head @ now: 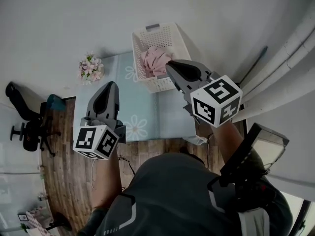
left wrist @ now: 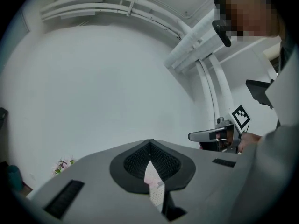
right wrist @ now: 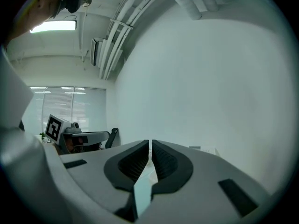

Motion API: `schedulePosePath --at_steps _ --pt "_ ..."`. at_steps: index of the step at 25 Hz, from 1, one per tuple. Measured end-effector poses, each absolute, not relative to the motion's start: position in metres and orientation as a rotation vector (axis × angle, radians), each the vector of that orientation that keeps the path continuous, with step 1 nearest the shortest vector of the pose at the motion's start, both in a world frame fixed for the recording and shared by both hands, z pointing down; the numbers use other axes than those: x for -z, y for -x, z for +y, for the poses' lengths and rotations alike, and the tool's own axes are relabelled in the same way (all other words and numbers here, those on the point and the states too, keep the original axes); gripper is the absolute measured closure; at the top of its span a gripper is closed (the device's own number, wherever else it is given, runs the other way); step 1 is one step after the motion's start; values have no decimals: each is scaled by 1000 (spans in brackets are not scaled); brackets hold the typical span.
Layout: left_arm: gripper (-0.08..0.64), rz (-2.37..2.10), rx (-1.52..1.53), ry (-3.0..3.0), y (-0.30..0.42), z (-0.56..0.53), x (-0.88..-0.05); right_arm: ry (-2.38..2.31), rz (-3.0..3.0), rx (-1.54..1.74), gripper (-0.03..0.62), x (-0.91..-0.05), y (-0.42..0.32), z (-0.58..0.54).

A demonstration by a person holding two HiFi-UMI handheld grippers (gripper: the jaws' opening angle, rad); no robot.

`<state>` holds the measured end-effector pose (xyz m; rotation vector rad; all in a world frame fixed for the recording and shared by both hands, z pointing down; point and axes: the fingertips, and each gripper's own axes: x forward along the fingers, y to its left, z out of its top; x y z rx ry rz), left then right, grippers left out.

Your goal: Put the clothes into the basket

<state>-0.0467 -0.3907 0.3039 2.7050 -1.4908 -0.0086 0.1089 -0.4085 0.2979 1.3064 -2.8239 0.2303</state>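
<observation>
— Scanning from the left, we find a black office chair (head: 24, 124) on the wooden floor (head: 64, 171). Next comes a small bunch of pink flowers (head: 90, 68) at the far left corner of the table with the pale blue daisy-print cloth (head: 142, 97).

— And our left gripper (head: 110, 85)?

— It hangs above that cloth, pointing level, jaws pressed together with nothing in them.

— Further right we see the white plastic lattice basket (head: 162, 34) at the table's far edge. The pink clothes (head: 155, 60) lie crumpled inside it.

— Our right gripper (head: 170, 64) shows just over the basket's near right rim, and its jaws are drawn together too, empty.

— Past it, white pipes (head: 295, 48) run along the wall.
</observation>
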Motion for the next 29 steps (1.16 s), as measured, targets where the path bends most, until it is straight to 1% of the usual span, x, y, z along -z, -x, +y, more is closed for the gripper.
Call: schedulePosePath --at_steps 8,20,29 --pt "552 -1402 121 -2737 70 -382 -294 -1427 -2778 -231 577 -291 -93 -400" --pt "552 -1327 63 -2760 88 -365 -299 -1461 -2751 -232 577 -287 -68 -383" --pt "552 -1337 29 -2749 93 -359 -300 -1472 -2725 -235 577 -287 -63 -380"
